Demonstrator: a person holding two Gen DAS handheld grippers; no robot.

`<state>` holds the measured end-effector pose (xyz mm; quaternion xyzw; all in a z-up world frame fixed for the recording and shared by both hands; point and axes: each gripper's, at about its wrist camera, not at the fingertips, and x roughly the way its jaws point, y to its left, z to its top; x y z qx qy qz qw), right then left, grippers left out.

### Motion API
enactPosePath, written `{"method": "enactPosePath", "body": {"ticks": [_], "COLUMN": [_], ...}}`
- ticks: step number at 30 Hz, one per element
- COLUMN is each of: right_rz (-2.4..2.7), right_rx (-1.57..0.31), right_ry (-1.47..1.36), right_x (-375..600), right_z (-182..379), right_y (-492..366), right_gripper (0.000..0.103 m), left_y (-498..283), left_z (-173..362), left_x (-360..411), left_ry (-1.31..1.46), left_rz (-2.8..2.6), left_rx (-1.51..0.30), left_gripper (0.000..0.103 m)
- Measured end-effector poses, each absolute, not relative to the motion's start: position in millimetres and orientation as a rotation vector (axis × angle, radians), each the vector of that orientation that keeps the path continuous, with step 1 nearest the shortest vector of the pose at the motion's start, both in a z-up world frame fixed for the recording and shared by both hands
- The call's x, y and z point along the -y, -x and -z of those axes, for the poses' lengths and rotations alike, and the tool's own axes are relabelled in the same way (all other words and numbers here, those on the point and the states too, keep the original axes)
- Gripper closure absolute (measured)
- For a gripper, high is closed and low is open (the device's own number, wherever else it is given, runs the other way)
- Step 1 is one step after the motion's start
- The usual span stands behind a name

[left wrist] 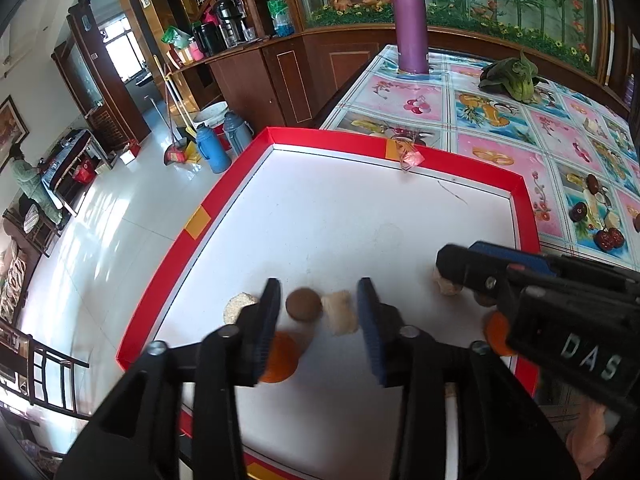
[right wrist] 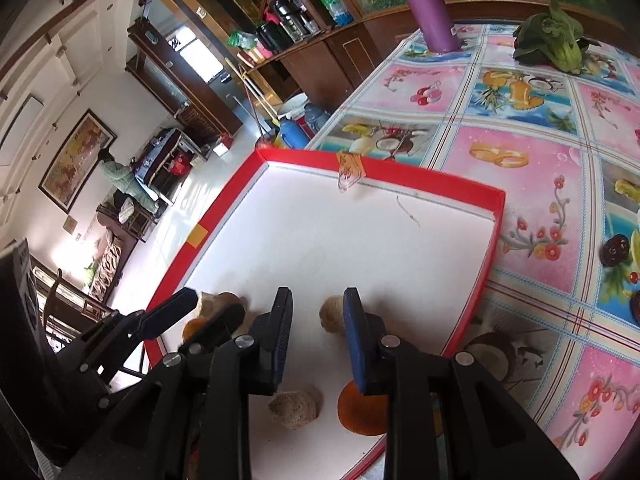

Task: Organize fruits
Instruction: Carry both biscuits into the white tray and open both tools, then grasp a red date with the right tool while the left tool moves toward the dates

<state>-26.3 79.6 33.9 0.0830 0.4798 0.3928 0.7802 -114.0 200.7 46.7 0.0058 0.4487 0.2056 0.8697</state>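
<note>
Hovering over the red-rimmed white tray (left wrist: 240,184) at the desk's near edge, left gripper (left wrist: 318,320) fingers were released, a brown fruit (left wrist: 304,305) between them (not touching). Right gripper (right wrist: 316,334) fingers were released beside a pale fruit (right wrist: 332,314).

1. The orange fruit (left wrist: 280,356) is half hidden behind a finger of the left gripper (left wrist: 318,328).
2. The pale piece (left wrist: 340,312) is blurred.
3. The purple flask (right wrist: 432,4) is cut off at the top edge.
</note>
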Motion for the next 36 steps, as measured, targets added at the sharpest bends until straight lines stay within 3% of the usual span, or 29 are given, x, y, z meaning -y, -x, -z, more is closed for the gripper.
{"method": "enactPosePath", "body": {"ticks": [9,36], "right_rz": [-0.818,-0.702], "right_rx": [-1.013,-0.843], "right_ry": [-0.233,-0.427], "right_x": [-64,7], "right_z": [-38,-45], "right_y": [18,-26], "right_gripper": [0.078,0.078], "left_y": [119,132], "left_z": [-55,-51], "left_x": [-185,-172], "left_ry": [-0.047,-0.07], "left_rz": [-0.414,-0.191], "left_rx": [-0.933,-0.87], "left_gripper": [0.043,0.041]}}
